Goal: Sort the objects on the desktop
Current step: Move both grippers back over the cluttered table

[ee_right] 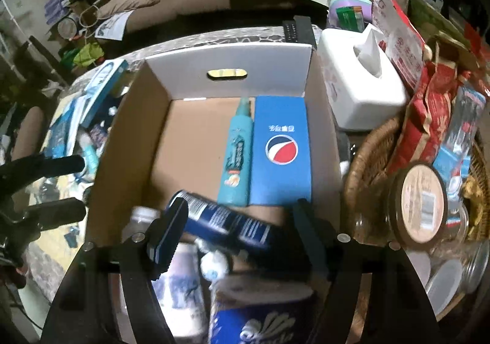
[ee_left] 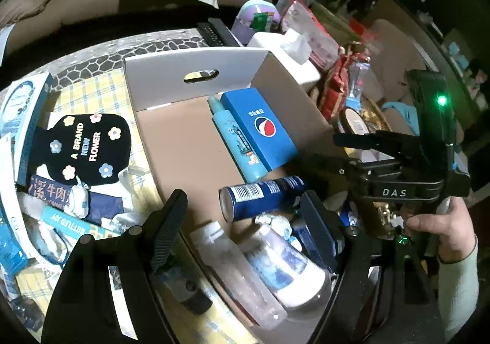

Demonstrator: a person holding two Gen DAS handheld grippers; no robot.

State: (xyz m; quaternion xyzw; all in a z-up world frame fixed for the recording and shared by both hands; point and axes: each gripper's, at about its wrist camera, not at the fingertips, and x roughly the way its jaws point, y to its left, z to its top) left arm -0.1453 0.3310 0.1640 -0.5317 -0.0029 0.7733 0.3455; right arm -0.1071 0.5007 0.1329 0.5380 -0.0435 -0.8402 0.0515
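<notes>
An open cardboard box (ee_left: 196, 65) (ee_right: 226, 59) holds a blue Pepsi carton (ee_left: 260, 126) (ee_right: 280, 148) with a teal bottle (ee_left: 235, 142) (ee_right: 237, 160) beside it. A dark blue can (ee_left: 260, 194) (ee_right: 223, 218) lies on its side nearer to me. A white bottle with blue print (ee_left: 284, 261) and a clear bottle (ee_left: 232, 258) lie at the box's near end. My left gripper (ee_left: 242, 230) hangs open above that near end, touching nothing. My right gripper (ee_right: 239, 233) (ee_left: 346, 151) is open over the can; its pads are not pressing it. A hand (ee_left: 444, 221) holds it.
A white tissue box (ee_left: 288, 53) (ee_right: 361, 80) and a wicker basket (ee_right: 367, 154) of red packets and a jar (ee_right: 419, 200) crowd the box's right side. A black flowered pouch (ee_left: 88, 148), blue cartons and wrappers litter the left. A remote (ee_left: 214, 31) lies behind.
</notes>
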